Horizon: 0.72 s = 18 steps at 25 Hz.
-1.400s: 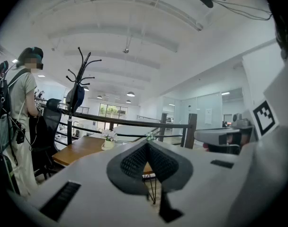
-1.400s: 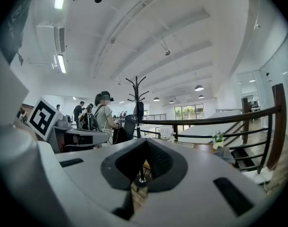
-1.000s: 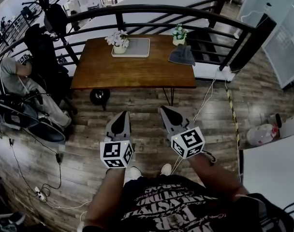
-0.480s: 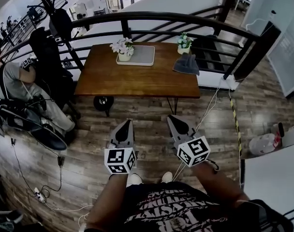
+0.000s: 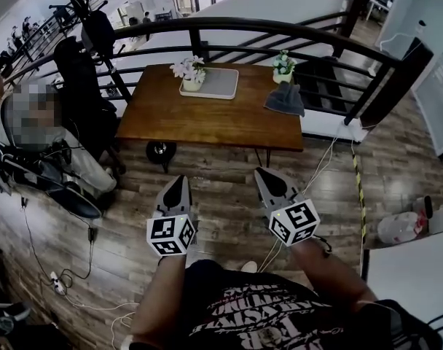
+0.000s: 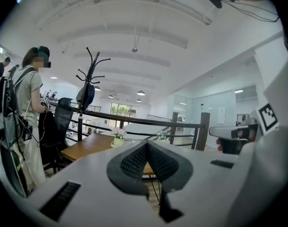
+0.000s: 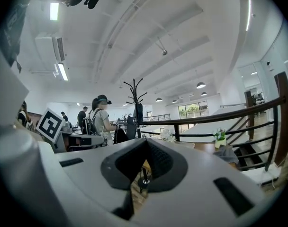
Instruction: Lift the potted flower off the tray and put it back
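The small white pot of pale flowers (image 5: 192, 71) stands at the far edge of the long brown wooden table (image 5: 207, 119), left of its middle, on the left end of the flat grey rectangular tray (image 5: 225, 86). The white left gripper (image 5: 175, 181) and the white right gripper (image 5: 263, 172) are both held well short of the table's near edge. The jaws of each are pressed together at the tips, and nothing is held between them.

The step in hand is judged to be the approach to the table. One pair of jaws should be spread wide before the pot is reached. The pot's body should be taken, not the blossoms. It should be raised straight up and kept upright, so that it can be set down again on the tray.

At this range the pot's shape and finish cannot be made out. Whether its base sits wholly inside the tray's rim cannot be told. In both gripper views the table's middle is covered by the dark jaw pads. A second small potted plant (image 5: 283, 65) and a grey cloth (image 5: 285, 99) lie at the table's far right end.
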Each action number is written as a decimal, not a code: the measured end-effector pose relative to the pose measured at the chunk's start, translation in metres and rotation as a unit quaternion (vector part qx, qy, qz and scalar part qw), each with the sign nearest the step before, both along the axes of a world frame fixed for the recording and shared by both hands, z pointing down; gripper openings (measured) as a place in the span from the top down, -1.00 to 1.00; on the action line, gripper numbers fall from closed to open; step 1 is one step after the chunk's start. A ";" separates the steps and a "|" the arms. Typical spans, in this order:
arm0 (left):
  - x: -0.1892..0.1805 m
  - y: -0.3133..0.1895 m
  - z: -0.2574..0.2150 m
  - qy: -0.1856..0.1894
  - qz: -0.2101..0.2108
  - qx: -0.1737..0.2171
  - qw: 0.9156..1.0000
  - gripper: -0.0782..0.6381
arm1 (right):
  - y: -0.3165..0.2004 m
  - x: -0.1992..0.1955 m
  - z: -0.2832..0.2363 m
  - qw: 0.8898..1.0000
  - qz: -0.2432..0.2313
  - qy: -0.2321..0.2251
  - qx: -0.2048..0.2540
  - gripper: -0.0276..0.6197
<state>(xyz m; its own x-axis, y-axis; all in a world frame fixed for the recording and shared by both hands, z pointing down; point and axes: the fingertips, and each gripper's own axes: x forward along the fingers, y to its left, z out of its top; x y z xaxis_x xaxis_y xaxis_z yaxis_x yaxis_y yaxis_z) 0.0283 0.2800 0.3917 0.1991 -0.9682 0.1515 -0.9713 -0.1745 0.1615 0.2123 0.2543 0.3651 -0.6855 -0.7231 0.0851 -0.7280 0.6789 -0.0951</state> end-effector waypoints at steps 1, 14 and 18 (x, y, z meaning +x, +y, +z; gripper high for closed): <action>-0.003 0.001 0.001 0.000 -0.007 -0.001 1.000 0.79 | -0.001 0.002 0.000 1.000 -0.004 0.000 0.001 0.94; -0.035 -0.022 0.011 -0.005 -0.026 -0.007 1.000 0.79 | -0.045 -0.014 0.006 1.000 -0.014 0.009 0.005 0.94; -0.053 -0.055 0.021 -0.010 -0.014 -0.012 1.000 0.79 | -0.073 -0.041 0.019 1.000 -0.009 0.015 -0.005 0.94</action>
